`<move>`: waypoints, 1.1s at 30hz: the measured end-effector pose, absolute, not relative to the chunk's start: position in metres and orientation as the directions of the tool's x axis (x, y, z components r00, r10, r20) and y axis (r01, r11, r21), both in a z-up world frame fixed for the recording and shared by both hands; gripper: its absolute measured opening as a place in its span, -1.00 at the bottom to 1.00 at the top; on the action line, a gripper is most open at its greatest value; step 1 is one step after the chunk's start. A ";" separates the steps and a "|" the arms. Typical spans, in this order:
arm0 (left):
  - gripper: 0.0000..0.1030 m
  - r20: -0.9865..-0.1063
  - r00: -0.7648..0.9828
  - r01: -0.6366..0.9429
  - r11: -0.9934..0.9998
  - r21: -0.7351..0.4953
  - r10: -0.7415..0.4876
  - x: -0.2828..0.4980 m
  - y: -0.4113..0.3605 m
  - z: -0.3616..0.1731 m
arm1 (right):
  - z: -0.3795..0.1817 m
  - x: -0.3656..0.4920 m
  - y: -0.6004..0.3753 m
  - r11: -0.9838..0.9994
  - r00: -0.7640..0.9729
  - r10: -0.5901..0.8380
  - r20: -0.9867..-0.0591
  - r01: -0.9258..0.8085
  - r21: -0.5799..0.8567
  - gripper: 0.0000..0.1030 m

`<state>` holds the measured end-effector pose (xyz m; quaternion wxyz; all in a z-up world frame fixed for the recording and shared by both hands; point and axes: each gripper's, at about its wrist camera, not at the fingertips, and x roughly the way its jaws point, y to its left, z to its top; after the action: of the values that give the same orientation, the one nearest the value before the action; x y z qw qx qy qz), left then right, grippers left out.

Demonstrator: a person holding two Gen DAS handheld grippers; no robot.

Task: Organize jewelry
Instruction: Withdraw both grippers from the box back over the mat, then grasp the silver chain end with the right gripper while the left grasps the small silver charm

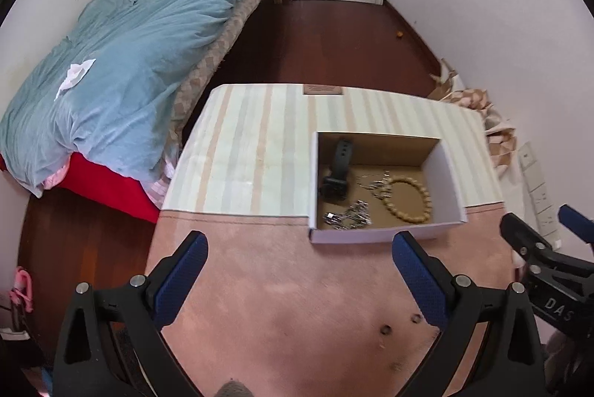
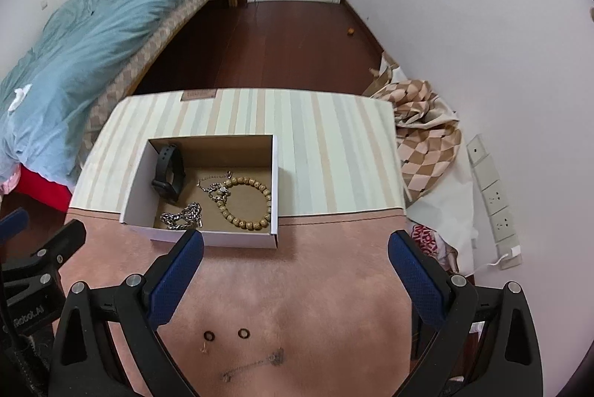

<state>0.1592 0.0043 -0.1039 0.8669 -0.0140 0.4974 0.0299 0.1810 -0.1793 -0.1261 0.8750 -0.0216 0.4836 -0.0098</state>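
Box on mat holds watch, bead bracelet, two chains. Left out near edge: two rings, thin chain. Left gripper, right gripper both spread wide, empty. Judged mostly done.

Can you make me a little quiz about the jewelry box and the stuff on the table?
1. True or false: the beaded bracelet lies inside the cardboard box.
2. Which thing in the box is black? A) the watch B) the silver chain C) the bracelet
3. Fill in: two small dark ___ lie on the pink cloth, outside the box, near the right gripper.

Key: 1 true; 2 A; 3 rings. Both the right gripper and the left gripper are open and hold nothing.
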 end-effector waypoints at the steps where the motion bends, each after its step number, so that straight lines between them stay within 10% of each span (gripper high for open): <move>1: 0.97 -0.862 0.506 -0.064 0.998 0.004 0.036 0.156 0.003 -0.101 | -0.120 0.175 -0.181 0.999 0.543 -0.039 -0.839 0.001 -0.046 0.96; 19: 0.97 -0.796 0.606 -0.037 0.999 -0.031 -0.002 0.094 -0.006 -0.038 | -0.043 0.094 -0.190 1.000 0.671 -0.021 -0.741 0.013 -0.017 0.96; 28: 0.97 -0.813 0.575 -0.100 0.994 0.035 0.087 0.084 -0.001 -0.075 | -0.098 0.089 -0.207 0.998 0.574 0.019 -0.819 0.032 0.045 0.95; 33: 0.97 -0.873 0.469 -0.115 0.989 0.090 0.134 0.078 0.001 -0.138 | -0.179 0.086 -0.221 0.989 0.442 0.097 -0.892 0.056 0.136 0.42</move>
<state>0.0783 0.0012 -0.1379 0.8570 0.0093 0.5101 0.0725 0.0864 -0.2206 -0.1788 0.8459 0.0726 0.5283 0.0120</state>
